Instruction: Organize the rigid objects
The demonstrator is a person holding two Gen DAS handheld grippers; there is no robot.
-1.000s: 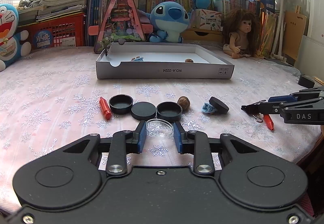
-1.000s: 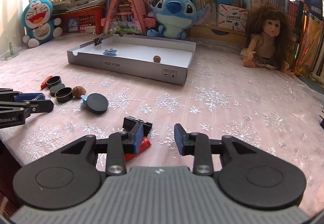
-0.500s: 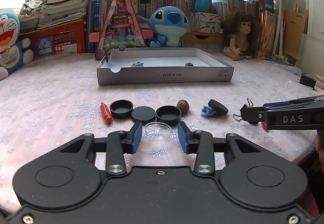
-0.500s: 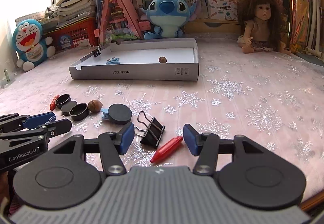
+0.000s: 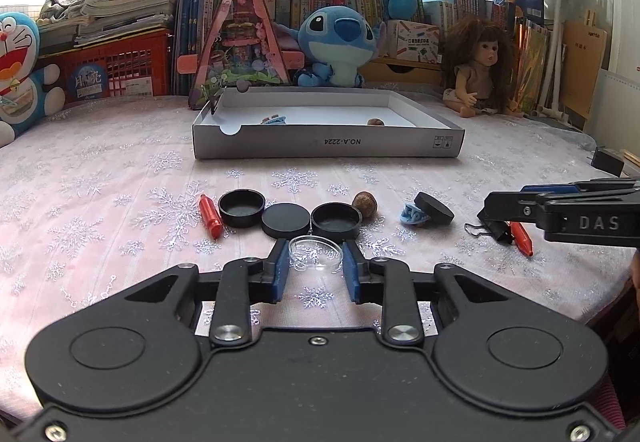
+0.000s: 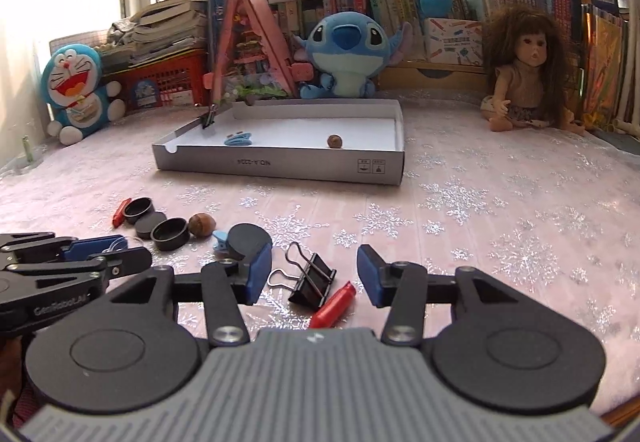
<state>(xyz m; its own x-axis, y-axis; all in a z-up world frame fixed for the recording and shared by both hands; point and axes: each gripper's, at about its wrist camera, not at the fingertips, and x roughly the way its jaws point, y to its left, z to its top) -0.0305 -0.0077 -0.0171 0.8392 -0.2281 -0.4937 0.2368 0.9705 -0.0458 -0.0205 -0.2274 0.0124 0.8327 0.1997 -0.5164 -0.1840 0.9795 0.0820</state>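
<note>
My left gripper is shut on a clear round dish, held just above the cloth. Beyond it lie black caps, a red stick, a walnut, and a blue clip under a black lid. My right gripper is open and empty, its fingers on either side of a black binder clip and a red stick on the cloth. The white box tray at the back holds a blue clip, a walnut and a binder clip on its rim.
Plush toys, a doll, books, a pink triangular toy house and red baskets line the back behind the tray. A small black block sits at the right edge. The table's front edge is close under both grippers.
My right gripper has opened wider and pulled back from the binder clip and red stick, which lie free. My left gripper has lifted slightly with the dish.
</note>
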